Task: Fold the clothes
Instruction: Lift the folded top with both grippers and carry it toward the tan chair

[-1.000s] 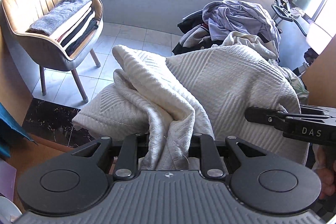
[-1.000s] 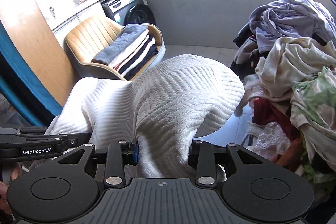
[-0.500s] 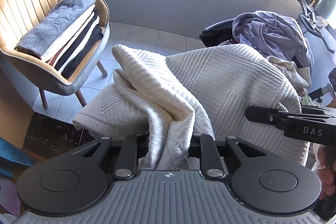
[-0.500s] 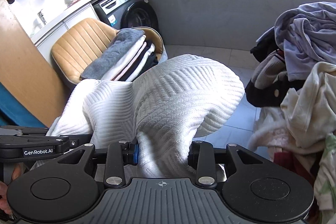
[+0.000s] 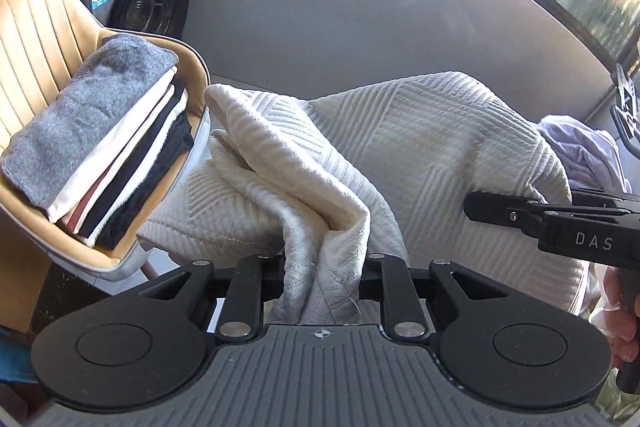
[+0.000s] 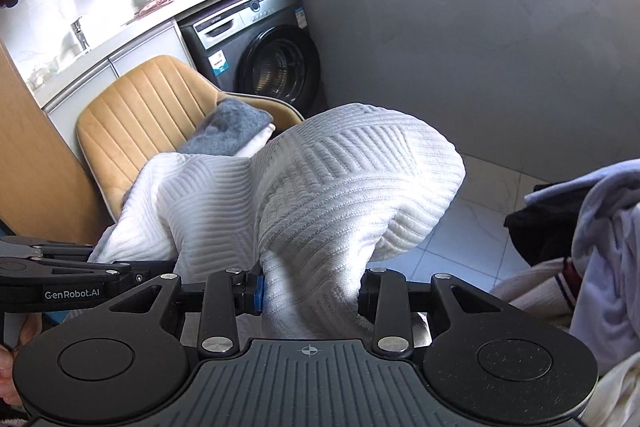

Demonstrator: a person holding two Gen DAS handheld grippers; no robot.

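Left claw (image 5: 323, 267) and right claw (image 6: 310, 291) both seemingly clamped, side by side.

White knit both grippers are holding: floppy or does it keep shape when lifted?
Probably floppy: the white knit droops and bunches between the left gripper and right gripper. The thick ribbed weave suggests some bulk, so folds likely stay puffy rather than crisp. Its textured surface looks grippy, so slipping from the shut jaws seems unlikely.
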